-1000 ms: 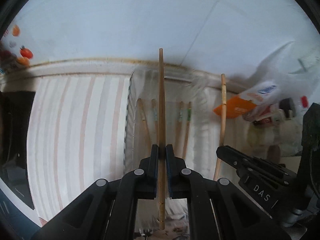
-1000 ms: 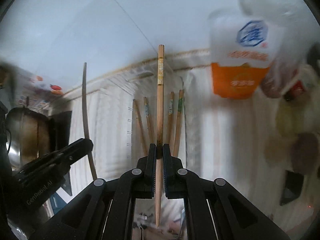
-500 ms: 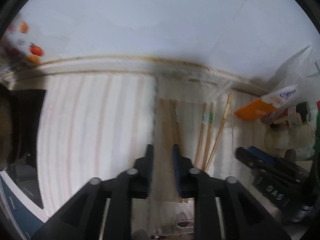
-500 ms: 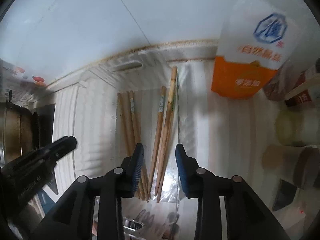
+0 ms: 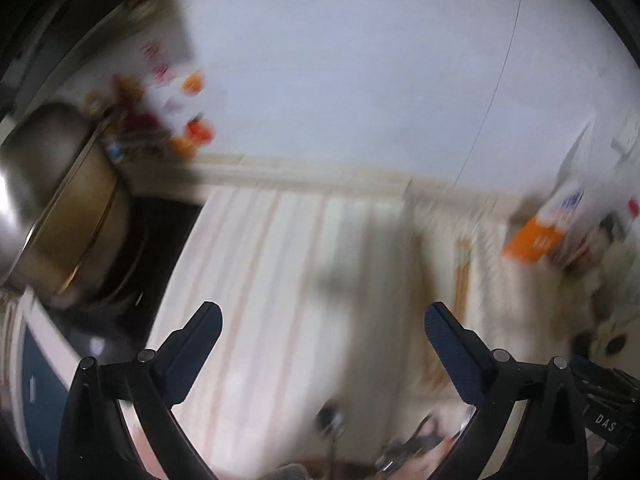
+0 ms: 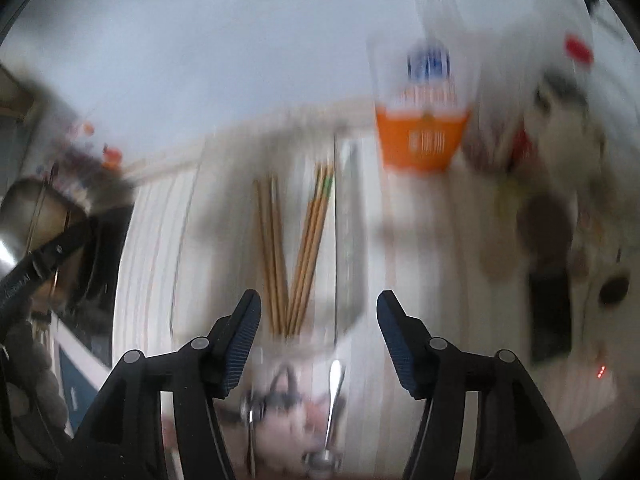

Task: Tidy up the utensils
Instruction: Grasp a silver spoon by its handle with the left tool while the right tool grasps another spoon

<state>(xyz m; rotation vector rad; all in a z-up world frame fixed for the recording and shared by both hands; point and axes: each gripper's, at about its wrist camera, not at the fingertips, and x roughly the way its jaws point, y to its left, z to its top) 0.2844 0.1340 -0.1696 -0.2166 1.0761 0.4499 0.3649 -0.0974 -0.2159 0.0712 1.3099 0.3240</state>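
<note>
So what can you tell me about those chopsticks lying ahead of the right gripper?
The chopsticks look like light brown wood or bamboo, thin and straight. They lie flat in two slanting bunches that spread apart at the far ends and meet at the near ends, like a V. One far end shows a green band. They rest in a clear tray on striped cloth. Nothing grips them. Blur hides their exact count.

The chopsticks (image 6: 296, 252) look like plain matt wood, a few with painted bands near the top. Under them lies a pale striped cloth (image 6: 152, 264) with a ribbed weave. The pot (image 5: 60, 216) is brushed, shiny metal. The orange-and-white bag (image 6: 420, 136) looks like glossy plastic. The gripper pads (image 6: 240, 340) are dark blue, ridged and matt.
</note>
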